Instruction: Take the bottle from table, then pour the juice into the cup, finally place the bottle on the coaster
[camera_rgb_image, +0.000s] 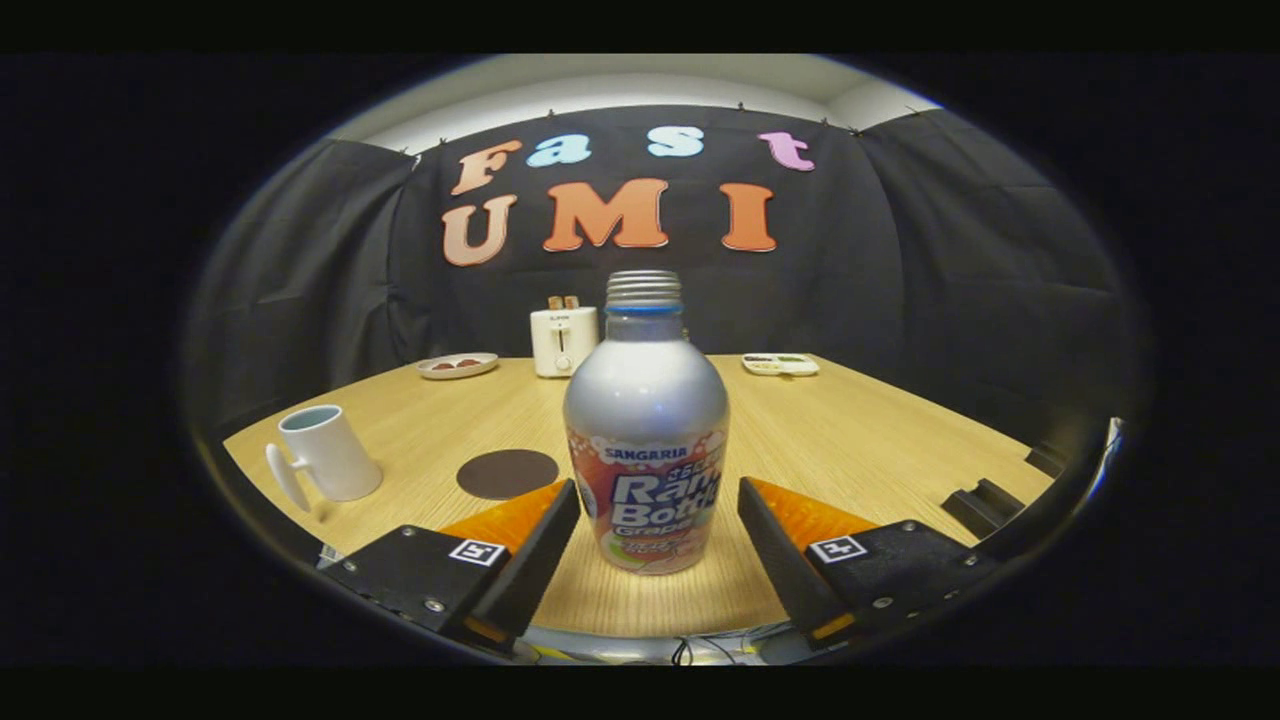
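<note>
Claw: my gripper (659, 500) sits lowest and nearest, its two fingers (535, 540) spread wide apart, one on either side of the bottle, neither touching it.
Bottle: the bottle (646, 430) stands upright on the wooden table (880, 440), between my fingertips and just ahead of them, its base roughly level with the tips.
Its look: a smooth metallic shoulder and a bare threaded neck with no cap that I can see; a colourful printed wrap covers the lower body. The round body sits about centred in the gap.
Cup: a white cup (328, 452) stands off to my left, well apart from the bottle, its handle turned toward me and its mouth open.
Coaster: a dark round coaster (507, 473) lies flat between the cup and the bottle, nearer my left finger, nothing on it.
Background: a white toaster (563, 340) and two small plates (457, 365) sit at the far edge of the table.
Step in hand: by my reading, the take is under way: lined up, not yet gripped.
Next move: it calls for closing both fingers evenly on the wrapped body. With the neck open, I judge a tilt on the lift could spill juice early.
</note>
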